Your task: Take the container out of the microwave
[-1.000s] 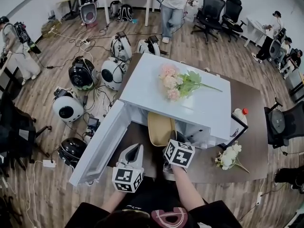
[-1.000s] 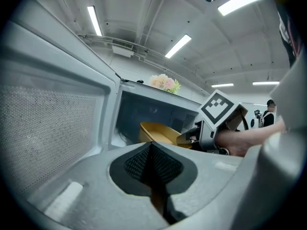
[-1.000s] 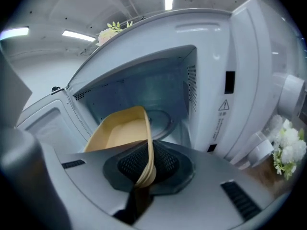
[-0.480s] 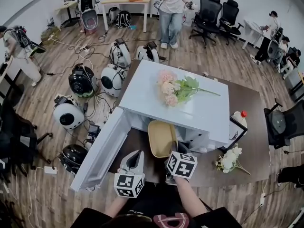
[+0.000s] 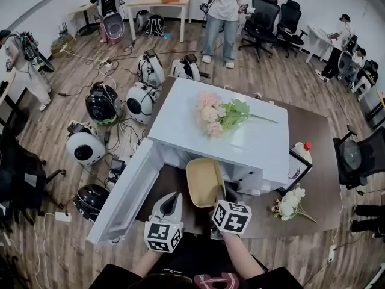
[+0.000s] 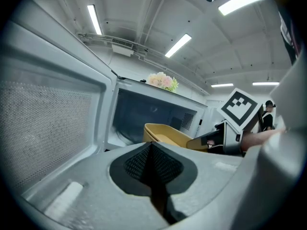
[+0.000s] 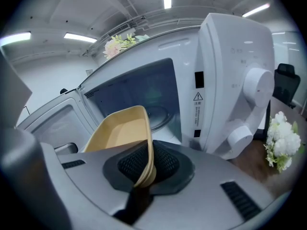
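A tan rectangular container (image 5: 204, 182) (image 7: 117, 133) hangs just outside the mouth of the white microwave (image 5: 222, 134), above the brown table. My right gripper (image 5: 218, 202) (image 7: 144, 174) is shut on the container's near rim, which shows pinched between the black pads. In the left gripper view the container (image 6: 165, 134) sits ahead and to the right, with the right gripper beside it. My left gripper (image 5: 171, 200) (image 6: 152, 164) is shut with nothing in it, near the open microwave door (image 5: 123, 194).
Pink flowers (image 5: 210, 114) lie on top of the microwave. White flowers (image 5: 292, 200) and a bottle with a red cap (image 5: 304, 149) are on the table to the right. Round robot units and cables litter the floor at left. People stand in the background.
The container has come further out of the microwave toward me, drawn by the right gripper. The left gripper has stayed where it was.
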The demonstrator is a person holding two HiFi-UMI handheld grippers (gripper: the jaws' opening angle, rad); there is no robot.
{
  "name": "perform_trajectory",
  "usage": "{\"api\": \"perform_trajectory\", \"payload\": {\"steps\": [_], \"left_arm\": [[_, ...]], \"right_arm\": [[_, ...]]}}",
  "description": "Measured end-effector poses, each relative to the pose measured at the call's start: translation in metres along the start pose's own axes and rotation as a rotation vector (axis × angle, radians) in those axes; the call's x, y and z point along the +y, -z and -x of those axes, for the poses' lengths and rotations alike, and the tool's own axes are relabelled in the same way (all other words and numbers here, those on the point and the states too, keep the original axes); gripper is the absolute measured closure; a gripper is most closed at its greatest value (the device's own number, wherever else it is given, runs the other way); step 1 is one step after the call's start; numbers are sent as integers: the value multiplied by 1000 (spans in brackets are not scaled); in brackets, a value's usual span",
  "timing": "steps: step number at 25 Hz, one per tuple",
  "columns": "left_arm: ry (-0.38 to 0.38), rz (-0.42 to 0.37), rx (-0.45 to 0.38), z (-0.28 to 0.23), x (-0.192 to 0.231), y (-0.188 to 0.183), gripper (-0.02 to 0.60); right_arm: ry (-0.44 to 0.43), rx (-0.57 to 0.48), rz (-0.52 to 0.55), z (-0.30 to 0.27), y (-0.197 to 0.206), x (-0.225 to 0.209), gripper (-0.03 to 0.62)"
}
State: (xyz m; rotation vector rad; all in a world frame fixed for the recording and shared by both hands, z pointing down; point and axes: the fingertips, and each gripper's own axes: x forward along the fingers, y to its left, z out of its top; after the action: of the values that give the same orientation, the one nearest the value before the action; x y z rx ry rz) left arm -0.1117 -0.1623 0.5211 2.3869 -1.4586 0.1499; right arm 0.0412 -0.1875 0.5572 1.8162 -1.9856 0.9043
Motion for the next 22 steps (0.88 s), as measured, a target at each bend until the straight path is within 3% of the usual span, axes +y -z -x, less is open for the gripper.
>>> {"api": "perform_trajectory", "payload": {"steps": [22], "left_arm": [[52, -17, 22, -6, -20, 4, 572]], "right_arm": [[34, -2, -41, 41, 26, -27, 563]]}}
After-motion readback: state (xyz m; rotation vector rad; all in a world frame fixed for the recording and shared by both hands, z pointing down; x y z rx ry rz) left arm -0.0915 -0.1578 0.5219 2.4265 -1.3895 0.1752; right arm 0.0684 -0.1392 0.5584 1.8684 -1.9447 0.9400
